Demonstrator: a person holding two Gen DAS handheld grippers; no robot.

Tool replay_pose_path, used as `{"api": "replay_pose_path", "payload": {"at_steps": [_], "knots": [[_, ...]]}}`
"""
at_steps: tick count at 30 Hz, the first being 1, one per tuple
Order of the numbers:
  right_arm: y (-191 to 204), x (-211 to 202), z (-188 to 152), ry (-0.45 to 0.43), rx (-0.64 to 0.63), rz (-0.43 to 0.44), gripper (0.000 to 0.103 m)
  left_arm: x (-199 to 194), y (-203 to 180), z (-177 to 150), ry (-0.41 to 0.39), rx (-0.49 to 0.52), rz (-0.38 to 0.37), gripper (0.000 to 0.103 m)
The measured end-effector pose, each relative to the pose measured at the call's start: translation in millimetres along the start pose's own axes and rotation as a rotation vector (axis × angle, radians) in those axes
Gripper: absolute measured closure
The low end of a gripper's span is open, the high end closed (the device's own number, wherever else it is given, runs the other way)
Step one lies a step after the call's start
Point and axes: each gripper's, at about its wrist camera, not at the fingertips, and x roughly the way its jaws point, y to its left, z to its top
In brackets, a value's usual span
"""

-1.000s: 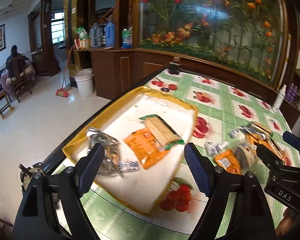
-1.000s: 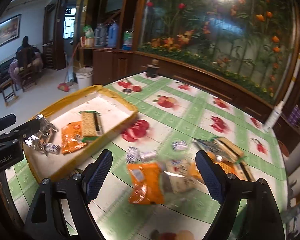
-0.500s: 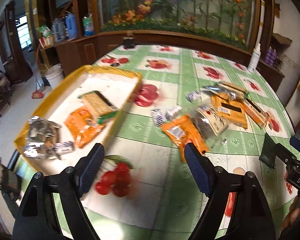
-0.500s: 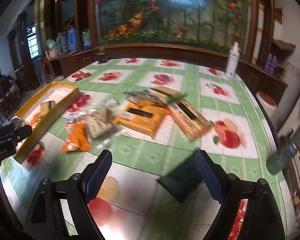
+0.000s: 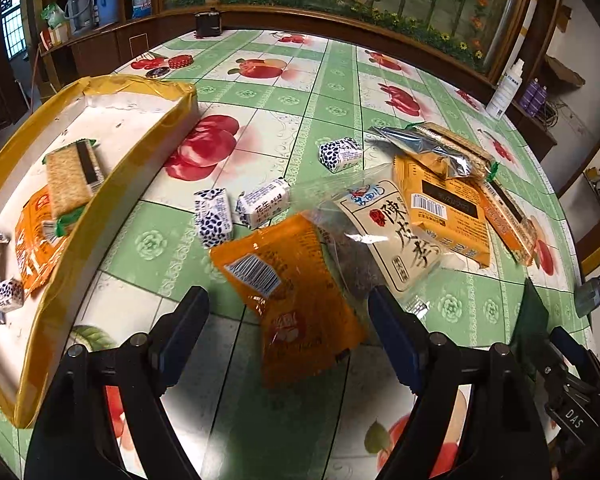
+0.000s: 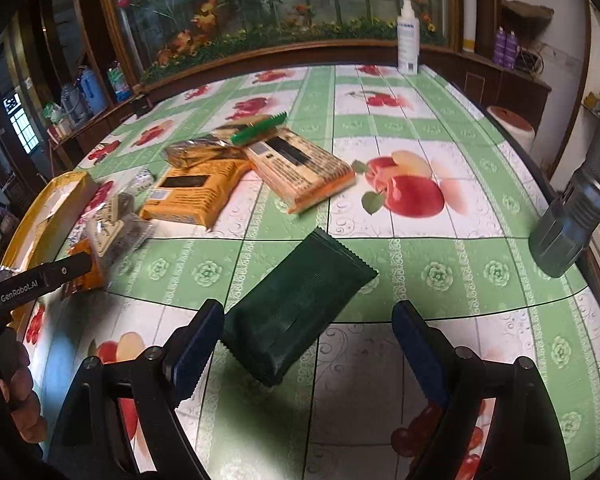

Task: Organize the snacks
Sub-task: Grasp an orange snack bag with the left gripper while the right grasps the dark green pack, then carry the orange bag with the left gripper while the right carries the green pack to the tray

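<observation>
My left gripper (image 5: 288, 332) is open, its fingers on either side of an orange snack packet (image 5: 292, 292) lying on the table. A clear packet with Chinese writing (image 5: 388, 232), several small blue-white candies (image 5: 214, 216) and an orange box (image 5: 444, 204) lie beyond it. The yellow-rimmed tray (image 5: 80, 216) at left holds a cracker pack (image 5: 70, 176), an orange packet and a foil packet. My right gripper (image 6: 304, 340) is open around a dark green packet (image 6: 300, 308) on the table; the gripper also shows in the left wrist view (image 5: 568, 364).
A white spray bottle (image 6: 407, 40) stands at the table's far edge. A long cracker pack (image 6: 300, 168) and an orange box (image 6: 200, 192) lie mid-table. A grey cylindrical object (image 6: 580, 216) sticks in at the right. The table edge curves close behind both grippers.
Both grippers swung right, away from the tray. The left one closed in on the orange packet; the right one came to the dark green packet. Both stayed open.
</observation>
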Motion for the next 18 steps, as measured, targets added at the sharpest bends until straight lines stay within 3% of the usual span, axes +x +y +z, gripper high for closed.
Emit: {"api": "replay_pose_path", "payload": {"at_steps": [2,5,8,10,11,12,18], "knots": [[4,8,3,0.005,-0.010,-0.036,0.014,4,0,2,-0.003,0.001,0.008,0.021],[10,13,7,0.021,-0.047,-0.050,0.013,10,-1,0,-0.030,0.054,0.088,0.021],[16,14,5,0.024,-0.107,-0.069,0.023,8,4,0,-0.035,0.059,0.074,0.023],[17,13,5,0.016,-0.126,-0.061,0.034,5,9,0,-0.048,0.061,0.066,0.036],[16,10,4,0.010,-0.131,-0.053,0.045,3,12,0,-0.056,0.065,0.065,0.051],[14,9,5,0.006,-0.135,-0.051,0.057,1,16,-1,-0.061,0.067,0.055,0.059],[11,3,1,-0.002,-0.138,0.015,0.057,-15,33,-14,-0.072,0.035,-0.019,0.069]]}}
